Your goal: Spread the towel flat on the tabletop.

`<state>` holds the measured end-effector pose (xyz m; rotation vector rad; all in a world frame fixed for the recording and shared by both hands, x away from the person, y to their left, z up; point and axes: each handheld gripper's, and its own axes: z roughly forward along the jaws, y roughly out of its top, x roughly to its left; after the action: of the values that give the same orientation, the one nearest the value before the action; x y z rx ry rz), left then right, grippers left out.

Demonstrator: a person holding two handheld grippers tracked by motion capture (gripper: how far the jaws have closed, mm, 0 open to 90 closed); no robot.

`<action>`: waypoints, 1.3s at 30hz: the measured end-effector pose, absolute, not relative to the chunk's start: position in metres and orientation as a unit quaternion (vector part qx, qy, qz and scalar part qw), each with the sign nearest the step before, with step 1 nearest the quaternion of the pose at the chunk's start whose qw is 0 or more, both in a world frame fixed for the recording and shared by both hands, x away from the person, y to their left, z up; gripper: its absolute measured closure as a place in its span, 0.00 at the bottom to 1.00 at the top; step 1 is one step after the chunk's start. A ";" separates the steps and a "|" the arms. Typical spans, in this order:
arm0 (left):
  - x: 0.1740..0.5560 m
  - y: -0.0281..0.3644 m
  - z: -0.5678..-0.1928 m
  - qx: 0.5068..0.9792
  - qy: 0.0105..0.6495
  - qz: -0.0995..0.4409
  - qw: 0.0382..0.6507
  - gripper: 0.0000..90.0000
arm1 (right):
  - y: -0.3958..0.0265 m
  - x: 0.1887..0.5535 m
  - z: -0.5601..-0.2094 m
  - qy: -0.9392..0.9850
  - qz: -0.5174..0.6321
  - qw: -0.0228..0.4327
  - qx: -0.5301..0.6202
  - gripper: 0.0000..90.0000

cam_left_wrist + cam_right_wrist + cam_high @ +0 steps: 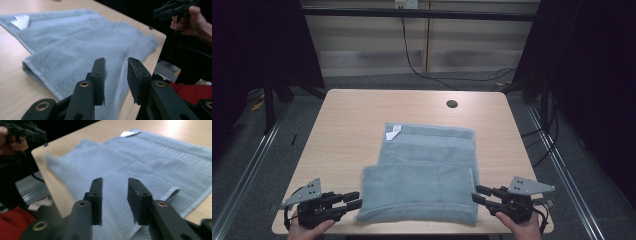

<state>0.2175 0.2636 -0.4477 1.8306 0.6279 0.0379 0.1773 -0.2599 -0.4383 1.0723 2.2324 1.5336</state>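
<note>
A grey-blue towel (422,170) lies on the wooden table (357,110), its near half folded over into a doubled band by the front edge. A white label (393,131) shows at its far left corner. My left gripper (356,199) sits just off the band's left end and points at it, jaws apart with nothing between them. My right gripper (477,194) mirrors it at the band's right end, also open and empty. In the left gripper view the towel (75,42) spreads beyond the left gripper (116,61). The right gripper view has the towel (140,157) past the right gripper (115,181).
A dark round cable hole (452,104) sits in the table's far right part. Bare wood lies left, right and beyond the towel. Black curtains, floor rails and cables surround the table. A person's hands (309,231) hold the grippers at the near edge.
</note>
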 end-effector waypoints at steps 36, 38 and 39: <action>0.237 0.250 -0.450 0.795 0.250 -0.022 0.553 0.91 | -0.227 0.213 -0.438 0.798 0.509 0.073 0.314 0.95; 0.223 0.254 -0.453 0.792 0.246 -0.035 0.557 0.90 | -0.227 0.190 -0.439 0.801 0.509 0.067 0.307 0.95; 0.218 0.255 -0.454 0.794 0.242 -0.042 0.556 0.88 | -0.228 0.181 -0.440 0.803 0.508 0.060 0.306 0.95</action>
<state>0.2184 0.2552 -0.4544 1.8735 0.5723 -0.0996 0.1811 -0.2279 -0.4396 0.9265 2.4311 1.5382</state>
